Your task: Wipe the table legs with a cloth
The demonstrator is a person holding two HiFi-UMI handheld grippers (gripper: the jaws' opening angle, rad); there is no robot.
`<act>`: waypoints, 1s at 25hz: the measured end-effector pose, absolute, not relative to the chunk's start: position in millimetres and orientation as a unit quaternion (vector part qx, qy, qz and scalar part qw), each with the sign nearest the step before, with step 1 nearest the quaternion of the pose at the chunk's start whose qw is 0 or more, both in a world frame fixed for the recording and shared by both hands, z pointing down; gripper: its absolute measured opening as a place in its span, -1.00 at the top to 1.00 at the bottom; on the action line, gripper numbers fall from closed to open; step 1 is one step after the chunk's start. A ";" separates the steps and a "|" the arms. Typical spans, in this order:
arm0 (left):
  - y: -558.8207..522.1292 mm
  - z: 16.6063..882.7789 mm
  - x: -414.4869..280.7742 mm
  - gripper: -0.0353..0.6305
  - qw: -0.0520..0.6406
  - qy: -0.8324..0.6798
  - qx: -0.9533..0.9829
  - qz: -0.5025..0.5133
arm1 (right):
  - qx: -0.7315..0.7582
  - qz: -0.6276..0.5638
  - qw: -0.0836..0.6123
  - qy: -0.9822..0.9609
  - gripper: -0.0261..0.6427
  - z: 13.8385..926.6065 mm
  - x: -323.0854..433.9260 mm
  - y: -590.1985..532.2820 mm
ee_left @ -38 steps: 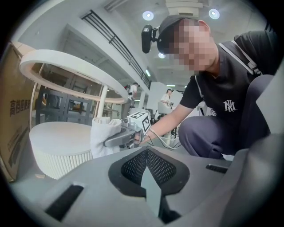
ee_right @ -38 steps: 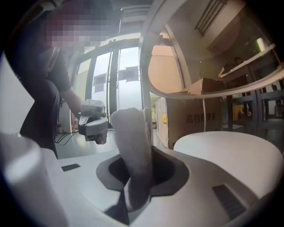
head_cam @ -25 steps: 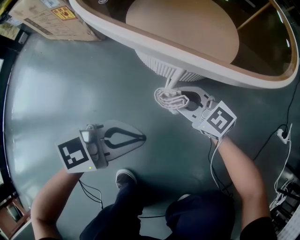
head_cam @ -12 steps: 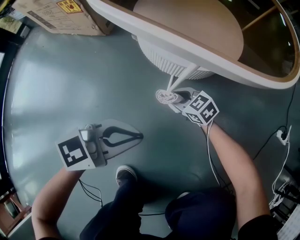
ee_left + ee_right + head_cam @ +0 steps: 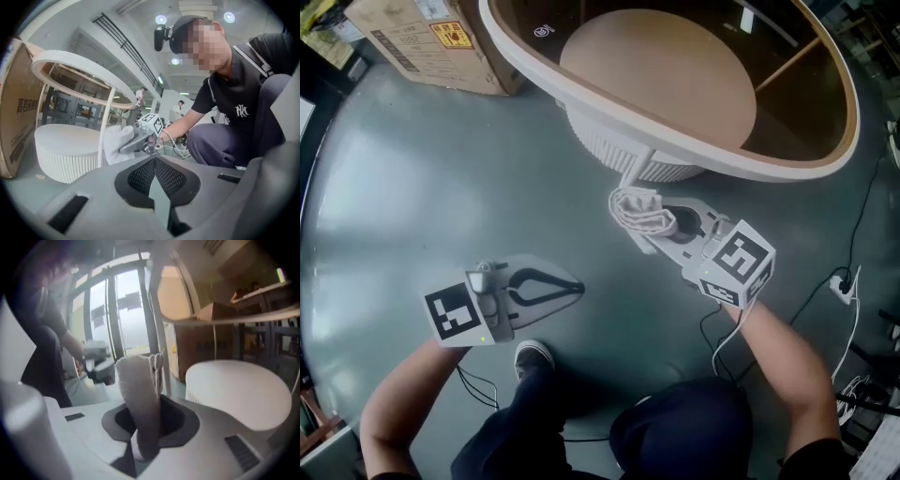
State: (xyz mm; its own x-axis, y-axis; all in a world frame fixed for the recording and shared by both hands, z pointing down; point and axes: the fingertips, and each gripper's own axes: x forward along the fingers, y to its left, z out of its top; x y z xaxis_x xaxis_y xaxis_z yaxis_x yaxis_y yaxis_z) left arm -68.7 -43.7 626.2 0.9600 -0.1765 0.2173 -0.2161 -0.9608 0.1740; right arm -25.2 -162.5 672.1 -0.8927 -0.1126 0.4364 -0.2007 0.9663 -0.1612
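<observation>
White cloth point(image 5: 634, 204) in right hand-held gripper point(image 5: 651, 219)

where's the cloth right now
Head view, centre-right: the cloth is clamped in the right claw, low on the thin white table leg.

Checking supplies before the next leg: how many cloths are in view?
1: a white cloth, clamped by the fingers of the right gripper, beside the white table leg. Others may be hidden.
</observation>
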 end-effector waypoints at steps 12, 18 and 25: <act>-49.5 618.4 -51.7 0.88 0.086 -0.089 0.989 0.081 | 0.113 0.084 0.074 -0.987 0.68 549.2 -38.6 -185.7; -54.3 633.6 -69.3 0.88 0.120 -0.096 0.984 0.088 | 0.104 0.103 0.096 -0.985 0.68 603.3 -44.5 -191.8; -57.0 652.4 -76.9 0.88 0.147 -0.098 0.979 0.098 | 0.100 0.130 0.147 -0.976 0.68 680.7 -43.4 -191.9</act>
State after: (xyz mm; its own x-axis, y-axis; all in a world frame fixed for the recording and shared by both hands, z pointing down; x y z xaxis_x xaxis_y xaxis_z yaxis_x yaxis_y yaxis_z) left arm -76.9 -57.0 652.4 0.9615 -0.1636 0.2208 -0.2212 -0.9376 0.2682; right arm -43.4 -191.9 680.7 -0.9372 -0.1560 0.3120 -0.2323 0.9464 -0.2245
